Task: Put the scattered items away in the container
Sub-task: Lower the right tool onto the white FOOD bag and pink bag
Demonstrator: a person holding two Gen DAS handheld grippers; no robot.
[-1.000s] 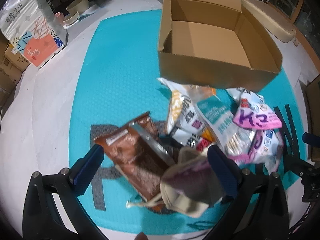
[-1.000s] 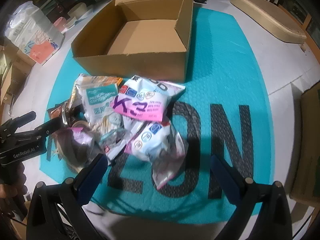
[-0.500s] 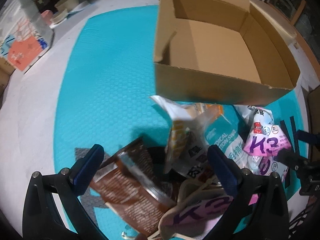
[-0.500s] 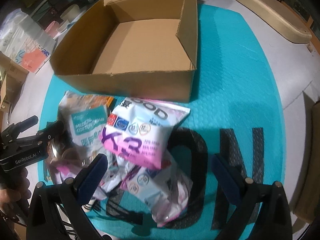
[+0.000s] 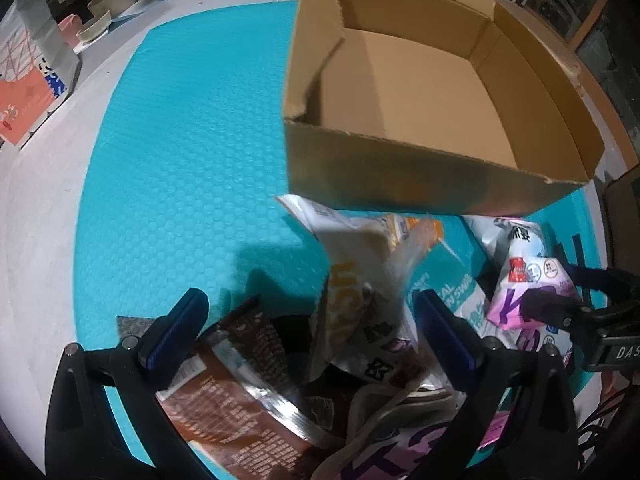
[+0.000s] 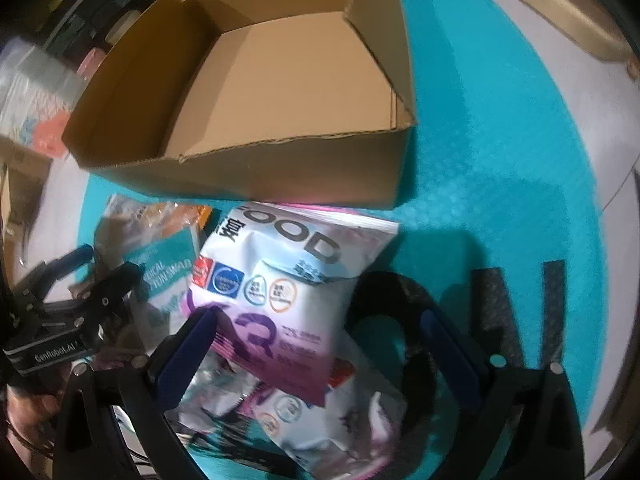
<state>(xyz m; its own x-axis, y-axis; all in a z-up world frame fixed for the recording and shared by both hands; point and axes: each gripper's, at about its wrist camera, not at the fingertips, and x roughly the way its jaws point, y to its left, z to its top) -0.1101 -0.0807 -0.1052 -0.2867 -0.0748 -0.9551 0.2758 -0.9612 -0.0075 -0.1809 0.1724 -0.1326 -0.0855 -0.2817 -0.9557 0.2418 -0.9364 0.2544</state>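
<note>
An open cardboard box point(image 5: 424, 92) point(image 6: 280, 80) stands empty on a teal mat point(image 5: 180, 140). In front of it lies a pile of snack packets. My left gripper point(image 5: 312, 336) is open, low over a brown packet point(image 5: 236, 392), a white-and-orange bag point(image 5: 360, 292) and a cloth pouch point(image 5: 392, 432). My right gripper point(image 6: 320, 352) is open over a white-and-pink K3 bag point(image 6: 280, 292) that lies on a second similar bag point(image 6: 320, 420). A teal cotton-swab pack point(image 6: 168, 276) lies between the two grippers.
The mat has large black letters point(image 6: 520, 304). A patterned package point(image 5: 24, 92) and bowls point(image 5: 100, 20) sit on the grey floor at the left. A beige cushion point(image 6: 560, 12) lies at the far right. Teal mat shows left of the box.
Both grippers have moved forward and lower toward the pile and the box. The box and packets now look larger and closer. Both stay open.
</note>
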